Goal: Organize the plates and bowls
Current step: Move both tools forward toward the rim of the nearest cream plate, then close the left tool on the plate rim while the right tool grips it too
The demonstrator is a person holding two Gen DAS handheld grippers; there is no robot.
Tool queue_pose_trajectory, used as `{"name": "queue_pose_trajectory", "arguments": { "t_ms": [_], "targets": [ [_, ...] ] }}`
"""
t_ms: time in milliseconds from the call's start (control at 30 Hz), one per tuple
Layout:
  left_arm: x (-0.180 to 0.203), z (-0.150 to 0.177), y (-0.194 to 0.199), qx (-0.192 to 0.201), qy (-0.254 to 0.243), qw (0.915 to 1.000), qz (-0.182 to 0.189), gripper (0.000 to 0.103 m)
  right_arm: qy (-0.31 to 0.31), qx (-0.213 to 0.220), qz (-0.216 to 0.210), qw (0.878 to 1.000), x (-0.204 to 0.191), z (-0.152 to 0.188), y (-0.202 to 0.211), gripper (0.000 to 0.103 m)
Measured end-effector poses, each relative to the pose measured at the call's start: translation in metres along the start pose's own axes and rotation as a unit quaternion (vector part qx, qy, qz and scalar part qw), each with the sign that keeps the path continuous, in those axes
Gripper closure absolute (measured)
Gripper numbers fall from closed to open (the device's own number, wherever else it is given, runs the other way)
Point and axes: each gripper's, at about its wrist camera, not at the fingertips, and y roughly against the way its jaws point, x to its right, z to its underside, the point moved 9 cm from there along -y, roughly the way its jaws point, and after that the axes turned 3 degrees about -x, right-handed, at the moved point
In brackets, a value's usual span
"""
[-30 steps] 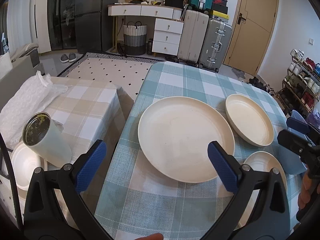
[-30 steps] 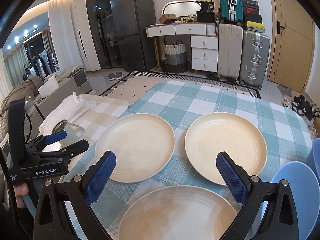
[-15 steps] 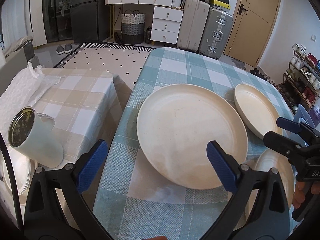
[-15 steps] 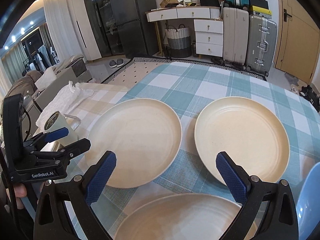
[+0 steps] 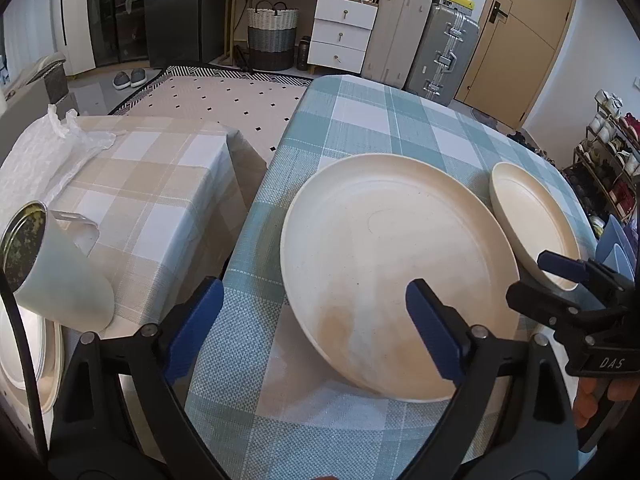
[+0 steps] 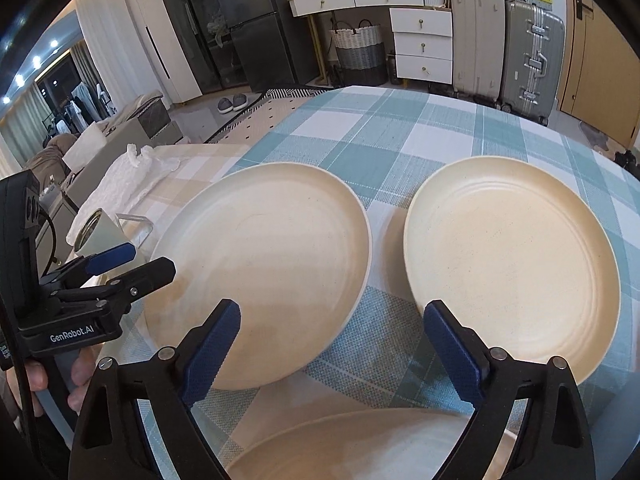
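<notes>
Both grippers wide apart, nothing between the jaws, tho both have just been closing a bit. Left gripper hangs over the near-left rim of the big plate, right gripper sits above the cloth between that plate and the right plate. Third plate is right under me, near edge. All on the checked table. Risk imo: rims are low and slick, a pad could skid and shove a plate into its neighbour, or off the edge. Plates look empty. The mug on the side table holds smth dark, can't tell what.
</notes>
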Motion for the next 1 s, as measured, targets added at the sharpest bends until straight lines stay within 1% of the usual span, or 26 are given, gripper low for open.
{"name": "queue_pose_trajectory", "arguments": {
  "t_ms": [133,267,333,400,467,500,567,700,733,800,833,900,933,967,1000],
  "targets": [
    [-0.001,-0.001,-0.005,-0.003,0.001,1.0000,0.002,0.013,0.004,-0.001,-0.006,1.000,-0.003,-0.003,0.000,0.009],
    [-0.002,-0.001,-0.007,-0.003,0.002,1.0000,0.002,0.013,0.006,-0.009,-0.015,1.000,-0.006,-0.002,-0.007,0.018],
    [-0.002,0.000,-0.006,-0.003,0.002,1.0000,0.002,0.014,0.005,-0.012,-0.016,1.000,-0.006,-0.001,-0.010,0.018],
    [-0.003,-0.001,-0.008,-0.005,-0.001,1.0000,0.001,0.017,0.005,-0.017,-0.017,1.000,-0.005,-0.001,-0.014,0.021],
    [-0.003,0.000,-0.009,-0.009,-0.003,1.0000,-0.001,0.024,0.003,-0.020,-0.020,1.000,-0.005,0.000,-0.017,0.022],
    [-0.003,0.001,-0.010,-0.012,-0.004,0.9999,-0.001,0.027,0.003,-0.022,-0.019,1.000,-0.004,0.000,-0.019,0.026],
    [-0.002,0.002,-0.014,-0.019,-0.007,0.9998,-0.004,0.035,0.004,-0.026,-0.021,0.999,-0.005,0.000,-0.022,0.033],
    [0.002,0.005,-0.018,-0.026,-0.013,0.9996,0.002,0.042,-0.006,-0.032,-0.025,0.999,-0.001,0.000,-0.027,0.042],
    [0.003,0.006,-0.018,-0.027,-0.014,0.9995,0.004,0.045,-0.007,-0.034,-0.027,0.999,-0.001,0.000,-0.028,0.043],
    [0.004,0.007,-0.019,-0.029,-0.016,0.9994,0.003,0.051,-0.009,-0.035,-0.029,0.999,0.000,0.000,-0.029,0.050],
    [0.005,0.007,-0.020,-0.031,-0.016,0.9994,0.004,0.055,-0.008,-0.035,-0.025,0.999,0.001,0.000,-0.030,0.052],
    [0.007,0.008,-0.020,-0.032,-0.013,0.9994,0.008,0.062,-0.009,-0.032,-0.020,0.999,0.004,0.000,-0.030,0.060],
    [0.007,0.008,-0.020,-0.032,-0.011,0.9994,0.008,0.065,-0.009,-0.031,-0.019,0.999,0.004,-0.001,-0.030,0.062],
    [0.006,0.007,-0.020,-0.030,-0.011,0.9995,0.004,0.068,-0.008,-0.029,-0.016,0.999,0.005,-0.001,-0.029,0.070],
    [0.005,0.007,-0.020,-0.029,-0.013,0.9995,-0.004,0.071,-0.006,-0.028,-0.013,1.000,0.005,-0.001,-0.029,0.076]
  ]
}}
